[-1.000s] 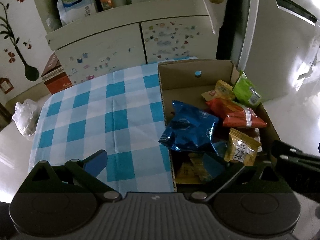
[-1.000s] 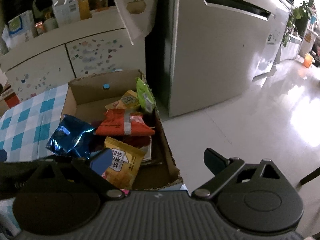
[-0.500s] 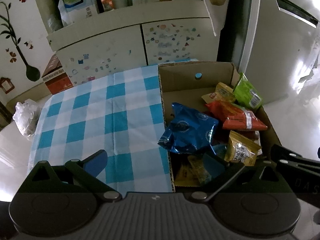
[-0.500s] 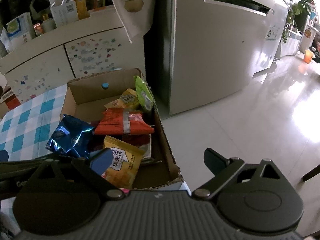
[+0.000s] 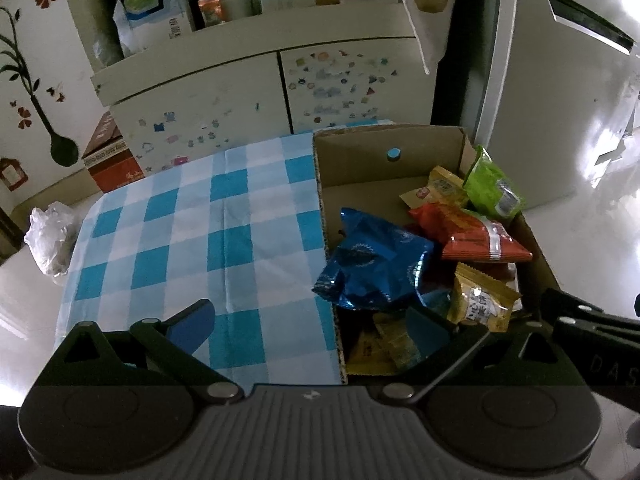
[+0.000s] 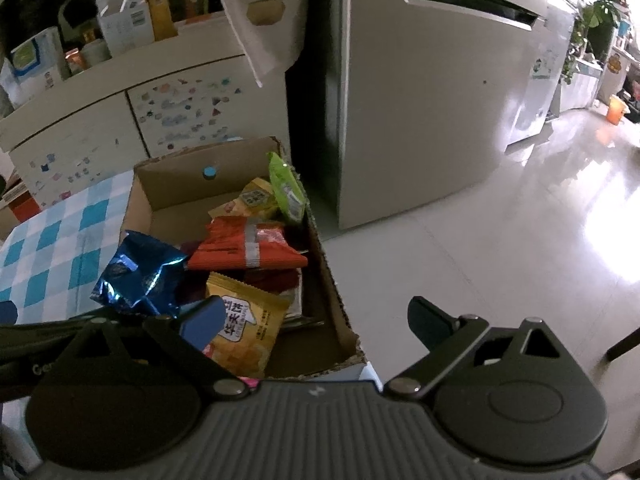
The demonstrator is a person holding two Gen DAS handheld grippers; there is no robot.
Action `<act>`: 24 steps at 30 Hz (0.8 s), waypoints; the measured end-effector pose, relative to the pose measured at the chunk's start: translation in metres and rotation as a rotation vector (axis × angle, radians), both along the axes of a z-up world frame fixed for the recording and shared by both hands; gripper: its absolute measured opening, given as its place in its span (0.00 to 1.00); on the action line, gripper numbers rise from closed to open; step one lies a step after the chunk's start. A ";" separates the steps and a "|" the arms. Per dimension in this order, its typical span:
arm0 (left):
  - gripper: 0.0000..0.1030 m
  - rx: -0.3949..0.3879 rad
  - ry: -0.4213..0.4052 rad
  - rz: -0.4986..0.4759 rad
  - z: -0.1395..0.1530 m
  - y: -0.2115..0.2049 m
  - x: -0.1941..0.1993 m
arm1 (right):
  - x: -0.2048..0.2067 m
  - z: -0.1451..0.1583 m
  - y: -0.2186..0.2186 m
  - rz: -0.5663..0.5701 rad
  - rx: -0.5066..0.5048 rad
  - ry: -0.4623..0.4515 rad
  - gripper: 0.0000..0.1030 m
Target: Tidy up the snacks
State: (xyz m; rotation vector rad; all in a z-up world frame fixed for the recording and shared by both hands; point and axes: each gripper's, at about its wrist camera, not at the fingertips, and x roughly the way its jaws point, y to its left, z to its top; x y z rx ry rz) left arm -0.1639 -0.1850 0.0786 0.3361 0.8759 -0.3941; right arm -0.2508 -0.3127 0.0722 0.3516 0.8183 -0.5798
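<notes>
**Over the box edge: both claws spread wide, snacks piled at the right**

Above the near end of the counter, the left claw is hovering with its fingers spread wide and nothing between them; its left finger is hanging over the blue checked cloth, its right one over the near left corner of the cardboard box. Left of the box's tall left wall, the cloth is lying bare out to its left and far edges.

Inside the box, the snacks are crowding the near and right side: a blue foil bag is leaning over the left wall, a red packet is lying across the pile, a green packet is standing against the right wall, and a yellow packet is tilting at the near right. The far left of the box floor is showing bare cardboard.

The right claw is also gaping wide and holding nothing, its left finger over the yellow packet, its right one out past the box's right rim, above the shiny floor.
</notes>
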 end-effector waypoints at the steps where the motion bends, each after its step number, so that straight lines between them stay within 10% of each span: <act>1: 1.00 -0.001 0.001 -0.002 0.000 -0.001 0.000 | -0.001 0.000 -0.001 -0.005 0.000 -0.001 0.95; 24: 1.00 -0.005 0.026 0.013 -0.006 -0.023 -0.003 | -0.007 -0.004 -0.022 -0.027 0.020 -0.003 0.95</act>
